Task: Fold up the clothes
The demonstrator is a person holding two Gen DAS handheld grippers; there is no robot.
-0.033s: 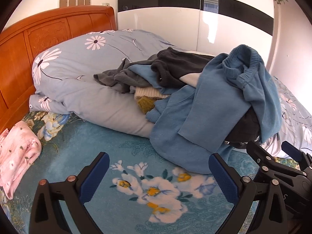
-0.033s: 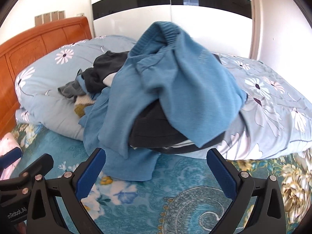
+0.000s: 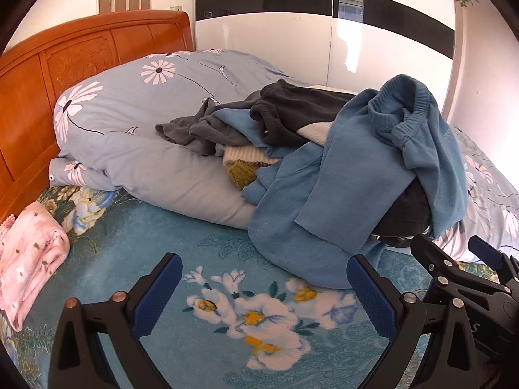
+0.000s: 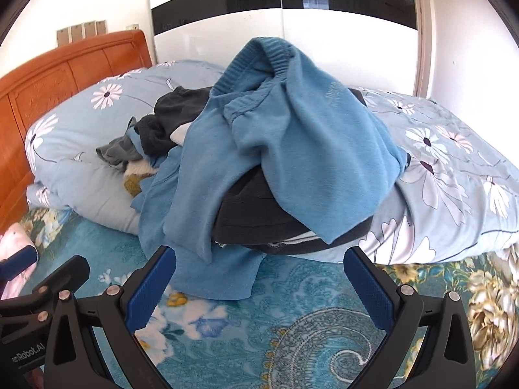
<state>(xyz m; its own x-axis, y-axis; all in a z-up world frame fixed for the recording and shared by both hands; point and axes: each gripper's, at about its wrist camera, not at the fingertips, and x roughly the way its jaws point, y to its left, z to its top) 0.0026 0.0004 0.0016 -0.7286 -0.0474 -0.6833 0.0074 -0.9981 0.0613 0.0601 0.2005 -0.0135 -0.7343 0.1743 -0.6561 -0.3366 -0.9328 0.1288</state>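
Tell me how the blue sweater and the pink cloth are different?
The blue sweater is plain and crumpled, draped high over the clothes pile; the pink cloth is spotted, looks neatly folded and lies low. The blue sweater spills onto the duvet, while the pink cloth sits alone near the headboard. Both are on the bed.

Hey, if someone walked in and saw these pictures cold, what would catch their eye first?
Probably the blue sweater, draped over a heap of dark clothes piled on the daisy-print duvet mid-bed. Next, the orange headboard at the far left, and both grippers, left and right, jaws open and empty, low over the teal floral bedspread.
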